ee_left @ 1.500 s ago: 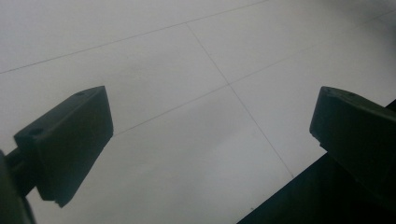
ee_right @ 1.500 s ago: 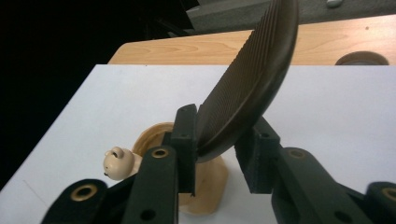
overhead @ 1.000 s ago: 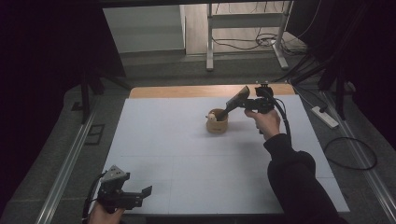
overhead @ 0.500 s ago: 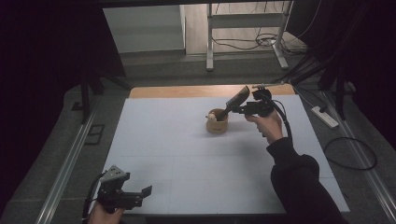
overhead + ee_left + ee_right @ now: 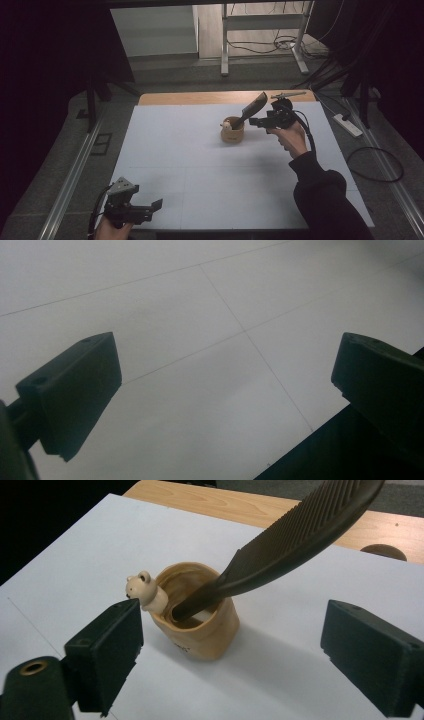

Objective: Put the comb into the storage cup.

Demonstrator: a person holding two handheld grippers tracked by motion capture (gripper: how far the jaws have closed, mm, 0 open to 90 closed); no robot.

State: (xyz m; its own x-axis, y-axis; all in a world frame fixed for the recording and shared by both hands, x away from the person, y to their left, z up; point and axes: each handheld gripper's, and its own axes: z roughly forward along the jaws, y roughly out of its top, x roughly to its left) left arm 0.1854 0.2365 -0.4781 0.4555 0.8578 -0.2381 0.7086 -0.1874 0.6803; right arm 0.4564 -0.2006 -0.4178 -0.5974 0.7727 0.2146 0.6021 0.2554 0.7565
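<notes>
A tan wooden cup (image 5: 232, 134) with a small bear figure (image 5: 142, 587) on its rim stands on the white table (image 5: 200, 165), right of middle toward the far side. A dark comb (image 5: 252, 111) stands in it, handle down, leaning up to the right. My right gripper (image 5: 256, 121) hovers just right of the cup, open. In the right gripper view the cup (image 5: 200, 630) and comb (image 5: 300, 535) lie ahead between the spread jaws of the gripper (image 5: 240, 630), untouched. My left gripper (image 5: 152, 209) rests open at the table's front left corner, holding nothing (image 5: 227, 375).
A bare wooden strip (image 5: 200, 97) runs along the table's far edge, with a round hole (image 5: 382, 551) in it. A power strip (image 5: 348, 125) and cables lie on the floor at right. Metal frame legs (image 5: 225, 45) stand beyond the table.
My right gripper has sunk a little and shifted slightly left toward the cup. The comb stays in the cup. The left gripper has not moved.
</notes>
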